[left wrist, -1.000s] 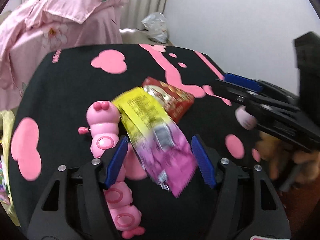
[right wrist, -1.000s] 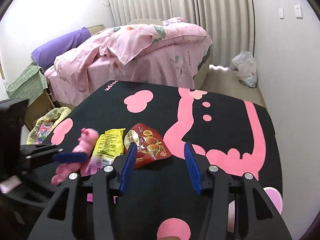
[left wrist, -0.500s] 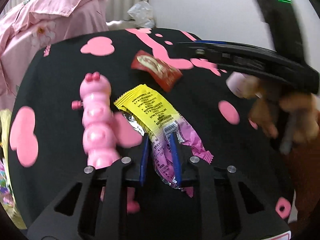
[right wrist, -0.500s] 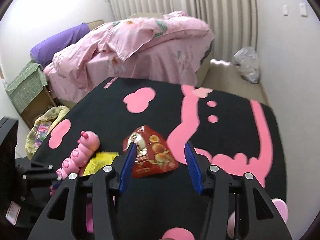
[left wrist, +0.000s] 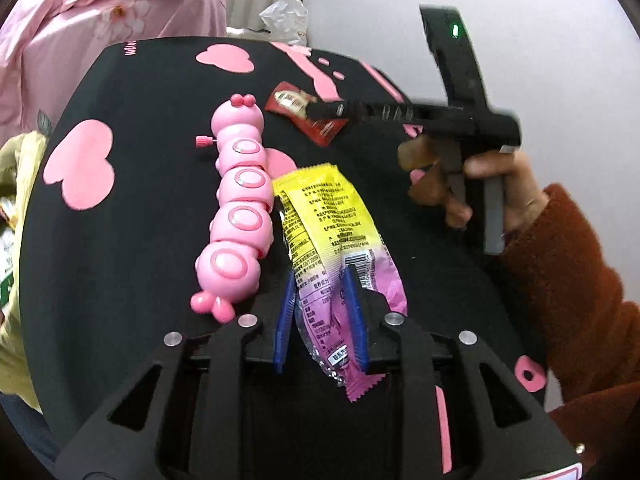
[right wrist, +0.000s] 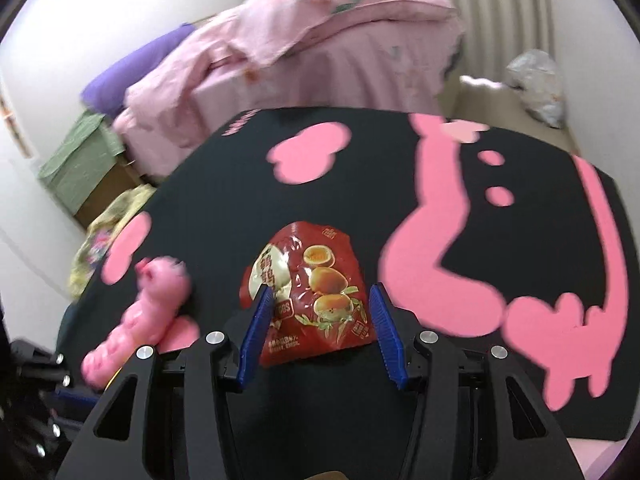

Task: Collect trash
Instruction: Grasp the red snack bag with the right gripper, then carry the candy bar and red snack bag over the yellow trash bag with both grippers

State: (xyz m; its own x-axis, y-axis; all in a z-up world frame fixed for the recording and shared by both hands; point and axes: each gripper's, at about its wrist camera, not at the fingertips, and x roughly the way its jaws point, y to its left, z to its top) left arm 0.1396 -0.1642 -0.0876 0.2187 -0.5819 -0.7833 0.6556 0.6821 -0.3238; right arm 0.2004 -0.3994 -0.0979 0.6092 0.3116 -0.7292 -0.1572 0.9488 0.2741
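The pink caterpillar toy [left wrist: 236, 216] lies just beside the yellow-and-purple wrapper [left wrist: 332, 240], crowding its left side, while the table [right wrist: 400, 208] beyond the red snack packet [right wrist: 312, 288] lies open up to the far edge, where the bed [right wrist: 320, 56] stands.

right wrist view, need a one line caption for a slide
Open right gripper straddling a red snack packet on the black and pink table, pink caterpillar toy alongside.
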